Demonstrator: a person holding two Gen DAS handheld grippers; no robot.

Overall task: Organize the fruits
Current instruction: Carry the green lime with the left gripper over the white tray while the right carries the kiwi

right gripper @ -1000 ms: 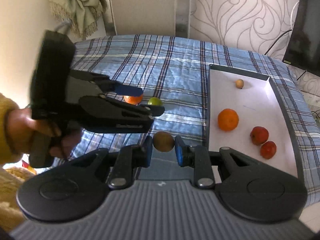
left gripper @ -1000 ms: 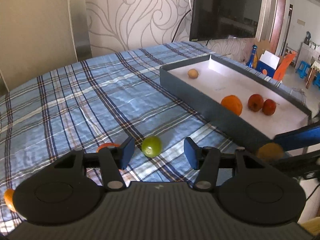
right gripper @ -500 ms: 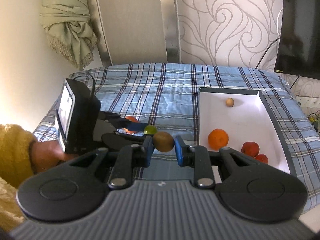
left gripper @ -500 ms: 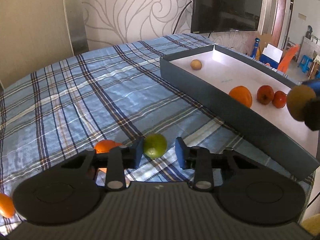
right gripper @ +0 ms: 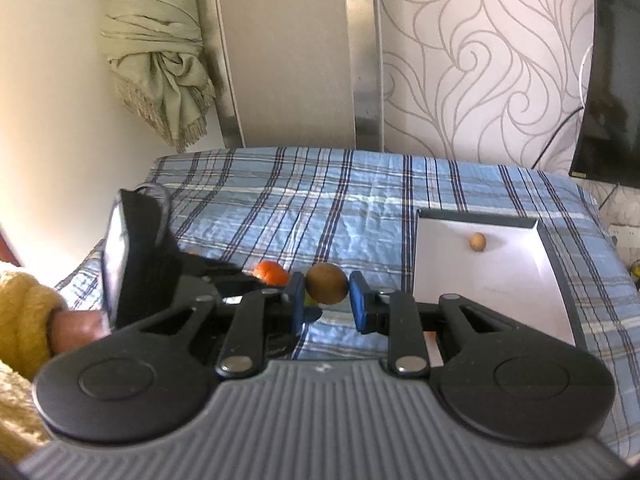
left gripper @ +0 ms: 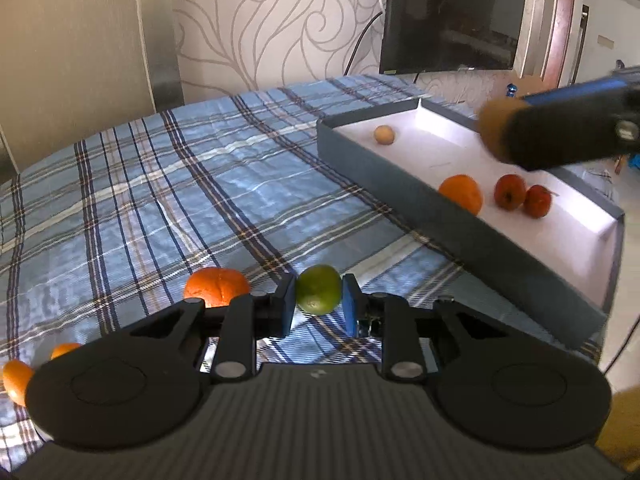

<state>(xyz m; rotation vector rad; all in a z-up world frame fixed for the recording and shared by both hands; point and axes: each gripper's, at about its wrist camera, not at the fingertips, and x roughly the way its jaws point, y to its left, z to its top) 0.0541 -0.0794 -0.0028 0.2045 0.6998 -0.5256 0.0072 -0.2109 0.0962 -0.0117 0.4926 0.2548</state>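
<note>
Both grippers loaded for transfer to the grey-walled, white-floored cardboard tray (left gripper: pixel 452 216).
Left gripper (left gripper: pixel 319 300) clamps the round green lime (left gripper: pixel 318 294) near the plaid tablecloth's (left gripper: pixel 160 200) front edge; right gripper (right gripper: pixel 326 300) clamps the brown kiwi (right gripper: pixel 327 283) aloft.

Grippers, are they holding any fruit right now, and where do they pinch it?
Yes. The left gripper pinches the round green fruit by its two sides. The right gripper pinches the round brown fruit by its sides too.

Swirl-patterned wallpaper (left gripper: pixel 256 28), wall-mounted dark TV (left gripper: pixel 452 16), plaid-covered table (left gripper: pixel 168 192)
</note>
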